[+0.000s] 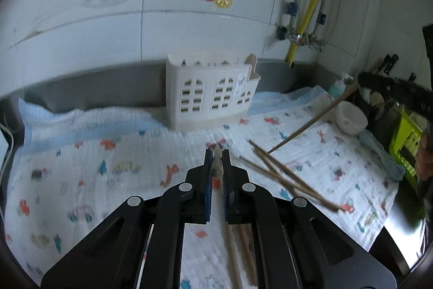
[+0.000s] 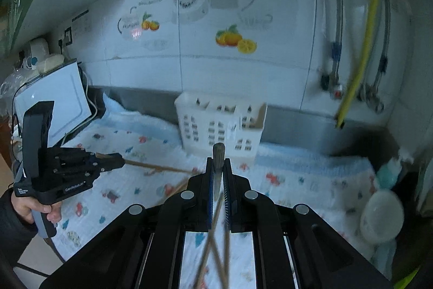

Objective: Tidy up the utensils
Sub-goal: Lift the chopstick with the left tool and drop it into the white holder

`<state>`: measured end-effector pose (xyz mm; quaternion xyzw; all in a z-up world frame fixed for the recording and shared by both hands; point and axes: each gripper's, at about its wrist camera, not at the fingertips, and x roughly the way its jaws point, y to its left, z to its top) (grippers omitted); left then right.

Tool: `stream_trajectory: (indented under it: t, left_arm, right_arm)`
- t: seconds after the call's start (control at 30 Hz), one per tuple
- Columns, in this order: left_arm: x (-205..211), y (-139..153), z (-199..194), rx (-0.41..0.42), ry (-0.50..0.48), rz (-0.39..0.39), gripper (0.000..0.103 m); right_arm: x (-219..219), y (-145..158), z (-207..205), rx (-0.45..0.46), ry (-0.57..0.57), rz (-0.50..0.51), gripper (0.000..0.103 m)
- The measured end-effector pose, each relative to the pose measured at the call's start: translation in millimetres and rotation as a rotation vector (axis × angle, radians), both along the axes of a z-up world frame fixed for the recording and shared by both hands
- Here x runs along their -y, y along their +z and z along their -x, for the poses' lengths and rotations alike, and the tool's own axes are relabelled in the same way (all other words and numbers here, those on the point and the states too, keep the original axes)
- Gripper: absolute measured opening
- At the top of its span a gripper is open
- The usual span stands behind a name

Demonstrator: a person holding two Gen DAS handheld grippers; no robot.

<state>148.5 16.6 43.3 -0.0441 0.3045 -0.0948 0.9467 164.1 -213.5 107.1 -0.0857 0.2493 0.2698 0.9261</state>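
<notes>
A white slotted utensil holder (image 1: 209, 94) stands on the patterned cloth at the back wall; it also shows in the right wrist view (image 2: 220, 125). Several brown chopsticks (image 1: 284, 175) lie loose on the cloth to the right of my left gripper. My left gripper (image 1: 217, 153) is shut on a chopstick (image 1: 217, 163), its tip sticking out between the fingers. My right gripper (image 2: 218, 163) is shut on a chopstick (image 2: 218, 153), held above the cloth in front of the holder. The left gripper also shows in the right wrist view (image 2: 119, 161), with its chopstick (image 2: 151, 166) pointing right.
A white bowl (image 1: 350, 117) sits at the right end of the cloth (image 1: 108, 153), beside a teal soap bottle (image 1: 338, 87). A green rack (image 1: 408, 142) and a dark stove are at the far right. A white appliance (image 2: 54, 104) stands at the left. Pipes run down the wall.
</notes>
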Motion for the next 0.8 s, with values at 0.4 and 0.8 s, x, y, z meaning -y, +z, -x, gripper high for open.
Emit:
stream_trajectory:
  t: [0.4, 0.8]
  left_arm:
    - [-2.9, 40.6, -45.6, 0.010, -0.023, -0.045, 0.005]
    - [0.9, 96.3, -70.9, 0.090, -0.042, -0.090, 0.005]
  right_arm:
    - [-24.9, 77.9, -88.2, 0.122, -0.061, 0.024, 0.007]
    - [-51.8, 26.0, -152.4, 0.002, -0.064, 0.116, 0.007]
